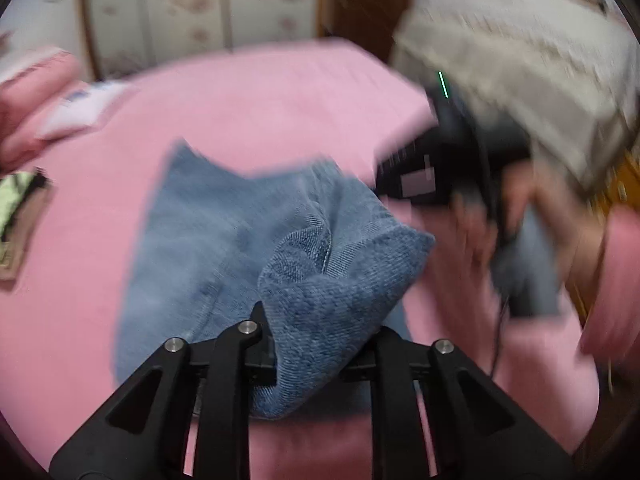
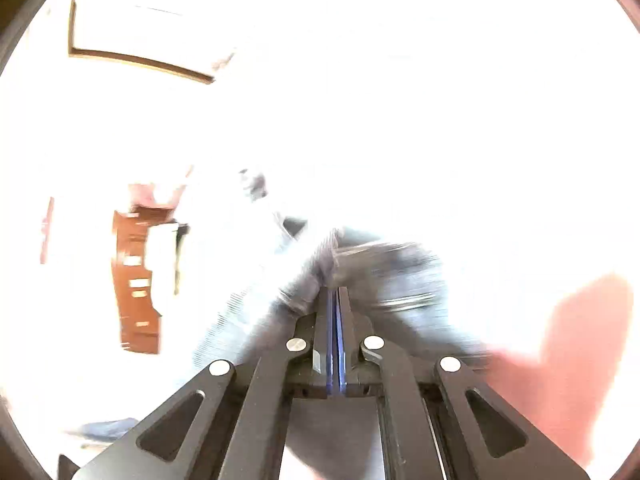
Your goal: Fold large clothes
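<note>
Motion blur; right view overexposed.

Coarse blue denim jeans (image 1: 248, 240) lie on a smooth pink cloth sheet (image 1: 260, 100), gripped by matt black tongs (image 1: 316, 344).

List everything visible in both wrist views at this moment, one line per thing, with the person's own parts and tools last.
jeans: 1, blue denim, spread on the bed, near corner bunched between the left tool's fingers
bed sheet: 1, pink, covers the bed under the jeans
white paper or packet: 1, white with blue print, far left on the bed; blurred
card-like item: 1, tan and green, left edge of the bed; unclear what it is
wooden furniture: 1, brown, left in the overexposed right wrist view
person's hand: 1, holding the right tool's handle, blurred
left tool: 1, black, closed on the jeans
right tool: 1, black, fingers pressed together on blurred grey-blue fabric
</note>
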